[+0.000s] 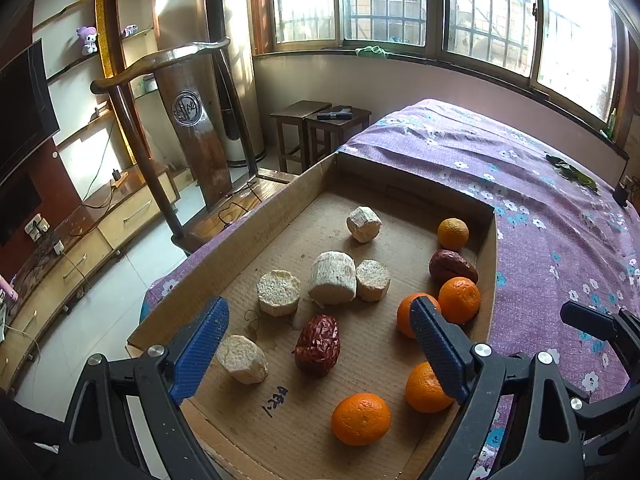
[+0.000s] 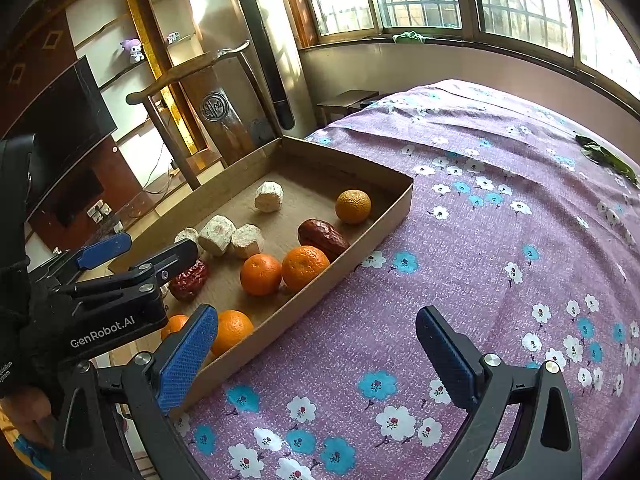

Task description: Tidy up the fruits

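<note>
Fruit is only half sorted inside the cardboard tray [image 1: 486,280] on the bed: tangerines [image 1: 459,299] mostly bunched by its right wall, sugarcane chunks [image 1: 332,282] and red dates [image 1: 318,345] scattered mid-tray. Left hand-held gripper [image 1: 318,354] and right hand-held gripper [image 2: 316,360] are held wide open, nothing grasped.
</note>
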`<state>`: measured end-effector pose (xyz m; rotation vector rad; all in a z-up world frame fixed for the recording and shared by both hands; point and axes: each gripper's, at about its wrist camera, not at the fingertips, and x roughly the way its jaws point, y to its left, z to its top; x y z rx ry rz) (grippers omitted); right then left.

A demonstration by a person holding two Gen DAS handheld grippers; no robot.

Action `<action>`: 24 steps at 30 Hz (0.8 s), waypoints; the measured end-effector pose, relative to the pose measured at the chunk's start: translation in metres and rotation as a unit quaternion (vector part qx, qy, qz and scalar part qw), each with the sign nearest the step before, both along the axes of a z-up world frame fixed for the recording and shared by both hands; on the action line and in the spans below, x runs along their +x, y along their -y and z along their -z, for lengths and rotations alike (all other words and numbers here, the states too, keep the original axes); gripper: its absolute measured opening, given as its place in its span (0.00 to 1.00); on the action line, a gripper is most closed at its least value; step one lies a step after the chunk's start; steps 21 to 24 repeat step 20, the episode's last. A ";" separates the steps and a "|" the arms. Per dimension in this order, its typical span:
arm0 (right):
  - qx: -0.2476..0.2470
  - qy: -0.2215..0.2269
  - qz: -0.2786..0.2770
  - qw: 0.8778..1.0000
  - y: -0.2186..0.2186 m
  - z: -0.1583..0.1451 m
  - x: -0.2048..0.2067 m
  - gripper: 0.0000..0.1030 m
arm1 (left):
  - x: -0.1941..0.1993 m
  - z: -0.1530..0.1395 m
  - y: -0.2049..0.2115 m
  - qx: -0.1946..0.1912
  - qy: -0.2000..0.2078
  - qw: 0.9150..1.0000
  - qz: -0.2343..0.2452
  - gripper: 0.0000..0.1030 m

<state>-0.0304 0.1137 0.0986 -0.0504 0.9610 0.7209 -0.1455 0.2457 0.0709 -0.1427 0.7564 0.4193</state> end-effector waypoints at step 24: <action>-0.001 -0.005 0.003 1.000 0.005 0.004 0.003 0.98 | 0.000 0.001 0.002 0.004 -0.002 1.000 0.007 0.89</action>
